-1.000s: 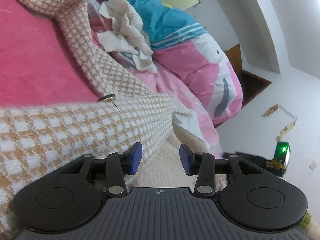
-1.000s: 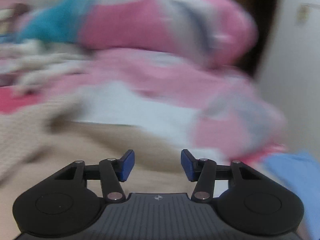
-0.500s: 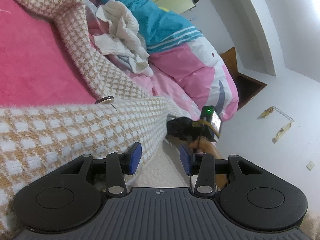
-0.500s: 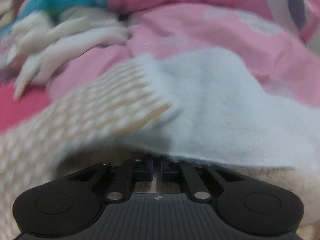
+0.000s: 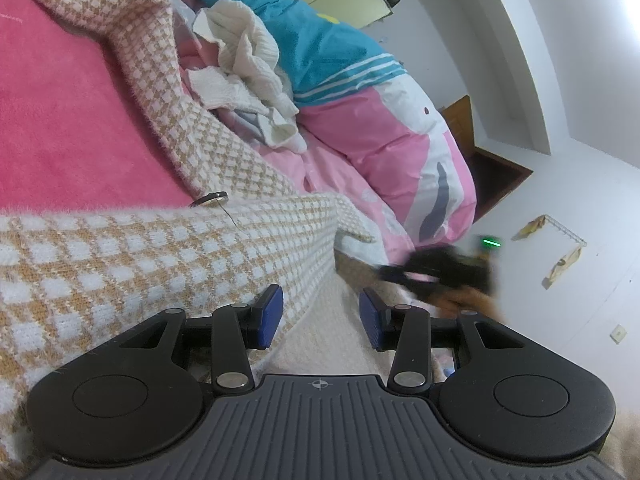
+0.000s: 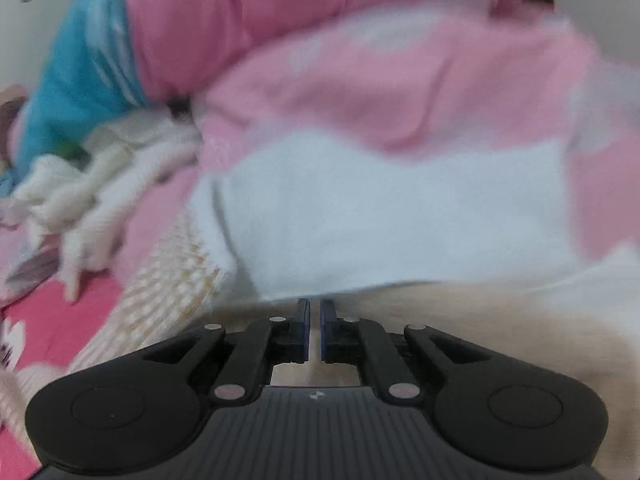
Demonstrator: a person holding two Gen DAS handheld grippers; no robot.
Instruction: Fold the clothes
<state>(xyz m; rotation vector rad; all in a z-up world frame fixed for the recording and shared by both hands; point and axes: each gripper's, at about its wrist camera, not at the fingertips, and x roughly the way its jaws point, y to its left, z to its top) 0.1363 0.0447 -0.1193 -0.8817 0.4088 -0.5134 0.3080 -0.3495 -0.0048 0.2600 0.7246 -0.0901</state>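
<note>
A: What is the left gripper [image 5: 320, 316] doing?

B: Its blue pads [image 5: 269, 316] stand partly apart, and the checked tan-and-white garment [image 5: 160, 248] lies across the bed in front of it. The garment's edge runs down between the pads, but neither pad visibly presses on it. I would call that gripper unclenched, with the cloth loose between its fingers.

A: And the right gripper [image 6: 315, 330]?

B: Its jaws are nearly together, with a thin slit between the pads, and they are opening slightly. The view is blurred. A pale, cream part of the cloth [image 6: 460, 312] lies right at the fingertips and under them, but I cannot tell whether any of it is pinched in the slit.

A: Where does the garment sit relative to each gripper?

B: For the left gripper it spreads ahead and to the left, over a bright pink blanket [image 5: 60, 120]. For the right gripper the checked weave [image 6: 172, 288] is ahead and to the left, with a white panel [image 6: 380, 216] directly ahead.

A: Anything else nearby?

B: Crumpled white clothing [image 5: 244, 64] and a pink, white and teal quilt [image 5: 380, 128] lie farther ahead of the left gripper. The right gripper appears blurred [image 5: 436, 272], just ahead and to the right of the left one.
</note>
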